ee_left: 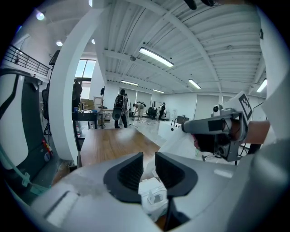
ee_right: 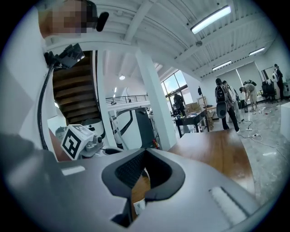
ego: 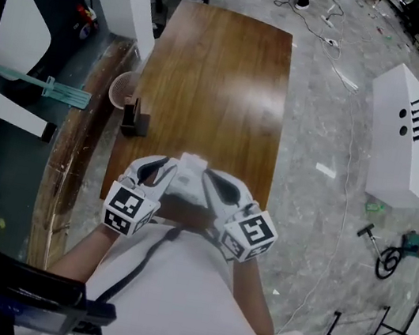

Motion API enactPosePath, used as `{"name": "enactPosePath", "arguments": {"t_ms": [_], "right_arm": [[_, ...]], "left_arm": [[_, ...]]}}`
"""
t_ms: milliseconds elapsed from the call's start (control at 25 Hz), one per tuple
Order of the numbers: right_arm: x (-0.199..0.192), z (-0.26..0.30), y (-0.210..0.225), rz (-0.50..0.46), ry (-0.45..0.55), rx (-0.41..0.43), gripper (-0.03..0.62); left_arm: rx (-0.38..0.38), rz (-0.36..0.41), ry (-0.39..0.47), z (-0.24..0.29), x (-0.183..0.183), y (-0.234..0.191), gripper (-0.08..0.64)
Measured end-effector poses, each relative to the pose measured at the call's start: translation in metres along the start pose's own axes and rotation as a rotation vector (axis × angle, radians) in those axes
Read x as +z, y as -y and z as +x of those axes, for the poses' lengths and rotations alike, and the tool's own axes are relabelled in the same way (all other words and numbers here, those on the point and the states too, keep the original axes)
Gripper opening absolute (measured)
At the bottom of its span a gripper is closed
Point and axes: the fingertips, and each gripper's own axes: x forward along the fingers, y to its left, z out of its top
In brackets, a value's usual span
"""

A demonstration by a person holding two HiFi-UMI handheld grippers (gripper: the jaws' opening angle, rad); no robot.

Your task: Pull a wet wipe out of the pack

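Left tool (ee_left: 148, 159) stands with its pads a narrow gap apart. The white edge of the pack (ee_left: 149, 190) rises into that gap, so it reads as a grip on the pack's left side, not an empty spread. Right tool (ee_right: 145, 155) has its pads pressed together at the tips. Whether a thin fold of wipe or film sits between them is too small to tell. The two tools meet the pack from either side, close to the person's chest, over the near end of the wooden surface (ego: 216, 84).

The pack looks light and soft, a film pouch that would crumple or slip under a hard squeeze. A small, stiffer lid tab (ee_left: 155, 198) sits on its top face. I judge the body is best held by a side edge, clear of the opening, while the other tool pinches only the exposed fold of the wipe. A wipe is limp, damp and clingy. It will likely drag the next sheet and lift the pouch unless the pouch is anchored.
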Motion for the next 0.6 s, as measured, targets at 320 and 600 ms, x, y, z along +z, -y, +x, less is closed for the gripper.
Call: {"name": "enactPosePath", "arguments": {"t_ms": [320,600], "right_arm": [[0.046,-0.025,-0.001,-0.015,0.150,-0.048,0.011],[0.055,-0.034,0.001,-0.032,0.187,-0.088,0.011]], "left_arm": [[0.005,0.009,0.085,-0.012,0.036,0.004,0.084],[0.010,-0.002,0.129,-0.018,0.049,0.000,0.057]]}}
